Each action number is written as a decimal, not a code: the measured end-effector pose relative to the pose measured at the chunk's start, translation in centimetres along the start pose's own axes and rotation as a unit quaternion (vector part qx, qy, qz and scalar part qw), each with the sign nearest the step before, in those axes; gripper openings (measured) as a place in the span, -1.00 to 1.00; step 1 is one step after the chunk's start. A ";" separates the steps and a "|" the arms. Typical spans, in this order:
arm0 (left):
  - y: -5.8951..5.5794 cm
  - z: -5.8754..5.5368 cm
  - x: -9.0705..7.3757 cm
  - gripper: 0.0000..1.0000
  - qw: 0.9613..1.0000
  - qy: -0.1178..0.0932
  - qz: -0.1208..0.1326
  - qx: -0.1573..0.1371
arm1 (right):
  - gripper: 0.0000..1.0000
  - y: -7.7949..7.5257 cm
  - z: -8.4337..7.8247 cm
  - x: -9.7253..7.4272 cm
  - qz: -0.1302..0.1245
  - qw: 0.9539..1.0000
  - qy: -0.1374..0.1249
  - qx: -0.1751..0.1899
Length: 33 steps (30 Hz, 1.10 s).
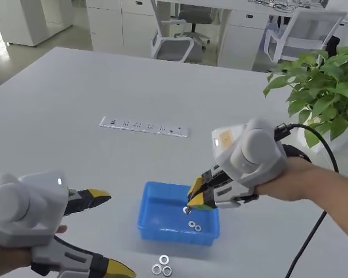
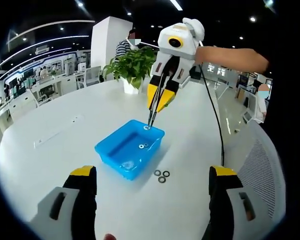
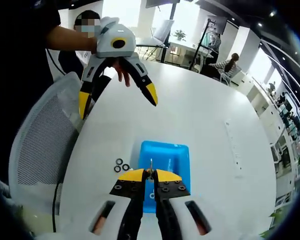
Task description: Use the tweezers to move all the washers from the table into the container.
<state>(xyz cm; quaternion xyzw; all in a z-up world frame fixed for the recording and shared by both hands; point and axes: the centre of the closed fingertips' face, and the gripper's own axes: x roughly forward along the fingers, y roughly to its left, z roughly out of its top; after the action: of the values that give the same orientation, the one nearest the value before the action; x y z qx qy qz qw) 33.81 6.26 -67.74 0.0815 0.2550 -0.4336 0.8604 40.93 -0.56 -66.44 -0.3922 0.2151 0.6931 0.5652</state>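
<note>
A blue container [image 1: 162, 202] sits on the white table, with two washers [image 1: 194, 226] lying inside it. My right gripper [image 1: 195, 196] is shut on thin tweezers [image 2: 151, 112] that point down over the container's right part. A small washer [image 1: 187, 210] appears to be at their tips. In the right gripper view the yellow jaws [image 3: 150, 175] are closed on the tweezers [image 3: 151, 165] above the container [image 3: 172, 155]. Three loose washers [image 1: 162, 267] lie on the table just in front of the container. My left gripper [image 1: 107, 231] hovers open to the container's left, holding nothing.
A white power strip [image 1: 144, 125] lies further back on the table. A potted plant [image 1: 322, 87] stands at the right edge, with a black cable [image 1: 313, 231] trailing from the right gripper. A mesh chair [image 3: 40, 150] stands beside the table. Office chairs and desks are behind.
</note>
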 end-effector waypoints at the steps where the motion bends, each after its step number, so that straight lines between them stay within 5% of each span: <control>1: 0.0 0.1 0.0 0.98 1.000 -0.001 0.000 -0.001 | -0.86 -0.2 -0.1 0.0 -0.002 1.000 0.000 0.001; 10: -0.2 0.2 0.0 0.98 1.000 -0.002 0.002 -0.002 | -0.86 -1.6 -2.2 0.8 -0.011 1.000 0.012 0.004; 33: 0.1 0.3 0.3 0.98 1.000 -0.005 -0.003 0.002 | -0.85 -1.5 -7.1 4.9 -0.015 0.999 0.035 0.033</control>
<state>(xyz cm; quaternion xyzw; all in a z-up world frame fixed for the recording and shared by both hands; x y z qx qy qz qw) 34.17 5.98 -67.64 0.0805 0.2498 -0.4368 0.8604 44.26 -2.36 -74.31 -0.4001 0.2515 0.6630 0.5807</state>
